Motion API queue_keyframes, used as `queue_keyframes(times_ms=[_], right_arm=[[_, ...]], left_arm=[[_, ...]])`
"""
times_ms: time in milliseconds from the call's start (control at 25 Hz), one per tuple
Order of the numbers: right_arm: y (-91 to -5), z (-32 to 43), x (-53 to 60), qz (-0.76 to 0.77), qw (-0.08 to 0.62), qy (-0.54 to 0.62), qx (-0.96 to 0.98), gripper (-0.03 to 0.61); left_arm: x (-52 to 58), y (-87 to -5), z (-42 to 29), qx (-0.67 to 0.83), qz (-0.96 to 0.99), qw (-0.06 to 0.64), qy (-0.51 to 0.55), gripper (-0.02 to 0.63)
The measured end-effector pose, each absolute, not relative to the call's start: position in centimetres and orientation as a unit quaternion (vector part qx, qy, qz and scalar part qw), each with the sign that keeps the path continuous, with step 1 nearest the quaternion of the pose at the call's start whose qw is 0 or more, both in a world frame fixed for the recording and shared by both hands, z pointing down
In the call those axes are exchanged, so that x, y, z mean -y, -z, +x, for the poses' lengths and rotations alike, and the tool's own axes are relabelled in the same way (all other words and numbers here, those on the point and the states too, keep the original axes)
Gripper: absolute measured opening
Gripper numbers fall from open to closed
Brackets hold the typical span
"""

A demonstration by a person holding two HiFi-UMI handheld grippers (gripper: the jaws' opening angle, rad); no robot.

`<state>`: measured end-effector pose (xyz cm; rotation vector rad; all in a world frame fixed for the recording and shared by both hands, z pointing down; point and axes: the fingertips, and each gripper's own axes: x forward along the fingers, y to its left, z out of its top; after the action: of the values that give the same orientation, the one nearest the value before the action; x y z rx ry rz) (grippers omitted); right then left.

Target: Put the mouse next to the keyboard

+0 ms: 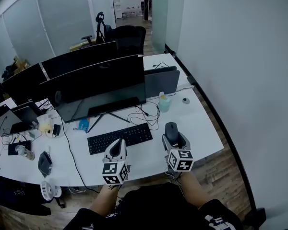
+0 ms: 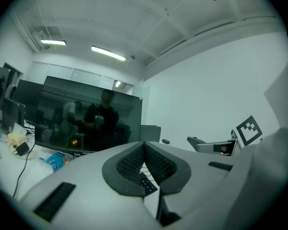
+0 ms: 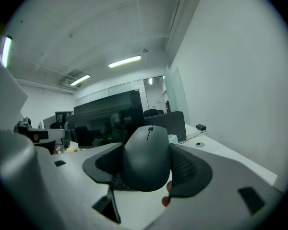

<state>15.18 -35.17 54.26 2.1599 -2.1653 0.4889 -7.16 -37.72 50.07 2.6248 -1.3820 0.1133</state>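
A dark grey mouse [image 1: 171,130] [image 3: 147,157] sits between the jaws of my right gripper [image 1: 173,137] [image 3: 149,163], which is shut on it just right of the black keyboard [image 1: 120,138]. The mouse is held low over the white desk [image 1: 201,128]; whether it touches the desk I cannot tell. My left gripper [image 1: 117,149] [image 2: 145,163] hovers over the keyboard's near edge with its jaws shut together and nothing between them. A few keyboard keys [image 2: 145,182] show below its pads.
A wide black monitor [image 1: 93,83] stands behind the keyboard, with cables [image 1: 144,116] trailing beneath it. A pale bottle [image 1: 164,102] and a small round puck [image 1: 185,100] sit at the back right. Clutter and a small fan [image 1: 50,190] fill the left side. The desk edge runs just before me.
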Motion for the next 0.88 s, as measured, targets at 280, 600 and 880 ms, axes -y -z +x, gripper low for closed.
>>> queue_keyframes(times_ms=[280,600,880], right_arm=[[-59.6,16.0,38.0,0.690,0.068,-0.189,0.695,0.318],[-64.5,17.2,41.3,0.688,0.105,-0.200,0.690,0.318],[-71.1,18.2,43.9,0.669,0.174,-0.243,0.680,0.318]], left_arm=[[38.9,-50.5,-6.8,0.480,0.871,0.095,-0.042,0.017],[38.6,-49.9,-6.9,0.505,0.858,0.088,-0.044,0.017],[38.4,-49.5,-9.0,0.546,0.832,0.084,-0.039,0.017]])
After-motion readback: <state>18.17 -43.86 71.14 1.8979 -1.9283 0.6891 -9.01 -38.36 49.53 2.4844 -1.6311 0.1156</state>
